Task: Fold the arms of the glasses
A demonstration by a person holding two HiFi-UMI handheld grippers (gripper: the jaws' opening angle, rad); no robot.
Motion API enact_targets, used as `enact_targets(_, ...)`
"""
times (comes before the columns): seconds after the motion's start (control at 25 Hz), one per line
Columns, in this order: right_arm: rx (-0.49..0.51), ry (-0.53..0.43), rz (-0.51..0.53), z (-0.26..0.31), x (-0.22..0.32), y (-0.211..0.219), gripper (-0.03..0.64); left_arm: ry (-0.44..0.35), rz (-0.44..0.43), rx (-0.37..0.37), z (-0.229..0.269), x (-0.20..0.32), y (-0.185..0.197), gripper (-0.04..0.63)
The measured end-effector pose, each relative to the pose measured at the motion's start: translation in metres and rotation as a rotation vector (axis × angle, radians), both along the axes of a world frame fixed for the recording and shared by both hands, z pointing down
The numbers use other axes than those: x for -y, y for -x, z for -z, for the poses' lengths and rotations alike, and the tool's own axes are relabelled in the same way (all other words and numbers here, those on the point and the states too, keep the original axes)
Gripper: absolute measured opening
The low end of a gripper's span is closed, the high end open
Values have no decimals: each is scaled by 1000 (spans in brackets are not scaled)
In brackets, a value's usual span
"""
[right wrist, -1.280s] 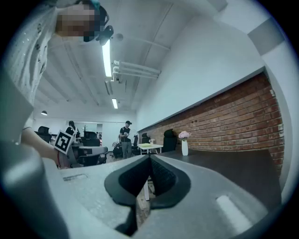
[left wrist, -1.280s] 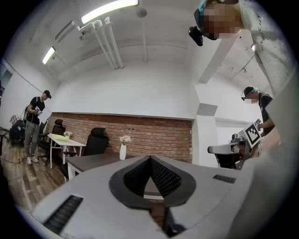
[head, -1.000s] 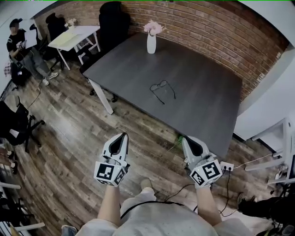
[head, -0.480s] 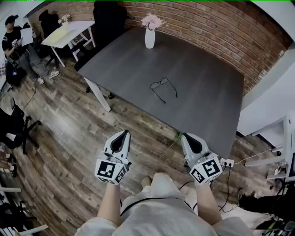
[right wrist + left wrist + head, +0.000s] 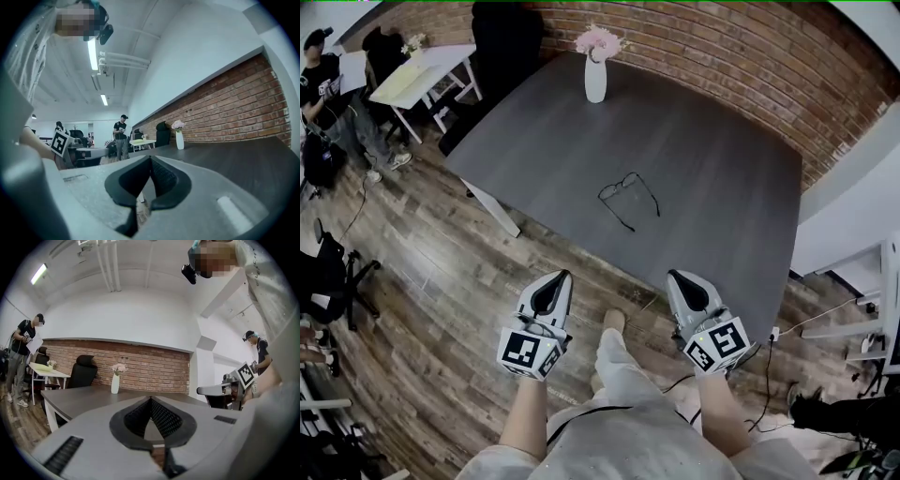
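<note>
A pair of thin black-framed glasses (image 5: pixel 626 197) lies with its arms spread open near the front of the dark grey table (image 5: pixel 712 187). Both grippers hang over the wooden floor, short of the table's near edge and well apart from the glasses. My left gripper (image 5: pixel 562 276) is shut with nothing in it; in the left gripper view its jaws (image 5: pixel 150 400) meet at the tips. My right gripper (image 5: pixel 676 277) is shut and empty too, its tips (image 5: pixel 150 158) closed together. The glasses do not show in either gripper view.
A white vase with pink flowers (image 5: pixel 595 75) stands at the table's far end before a brick wall (image 5: pixel 750 56). A white side table (image 5: pixel 422 75), a black chair (image 5: pixel 502 37) and a standing person (image 5: pixel 323 84) are at the left. Cables (image 5: pixel 769 352) lie on the floor at the right.
Both grippers have come closer to the table's near edge, still shut. The person's leg has swung forward between them. The glasses have not moved on the table.
</note>
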State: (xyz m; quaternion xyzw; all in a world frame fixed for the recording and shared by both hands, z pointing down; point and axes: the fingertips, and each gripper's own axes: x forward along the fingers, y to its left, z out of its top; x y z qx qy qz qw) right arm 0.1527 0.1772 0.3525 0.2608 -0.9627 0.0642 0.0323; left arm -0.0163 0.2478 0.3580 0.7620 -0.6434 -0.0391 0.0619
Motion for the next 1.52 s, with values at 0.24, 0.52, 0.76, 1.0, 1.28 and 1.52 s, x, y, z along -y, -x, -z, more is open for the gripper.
enact_targets(0.24,-27,39,-20,-16,56,16,-3,17,-34,-4,-11,60,17,-2)
enact_targets(0.52,-63,88,-8,-41,107,40,-3,72,-124,-5,-26,121,20,-2)
enact_targets(0.76,-94,132,12,-61,149,52,-3,97,-176,-8,-42,174,22,-2)
enact_targets(1.0,-112,188,23,-78,183,58,8,134,-192,-27,-47,219,32,-2)
enact_targets(1.28,-131,227,54,-94,207,66,40,159,-241,-5,-58,259,33,-2)
enact_targets(1.52,-129,270,34,-106,221,65,61,185,-328,48,-68,283,32,-1)
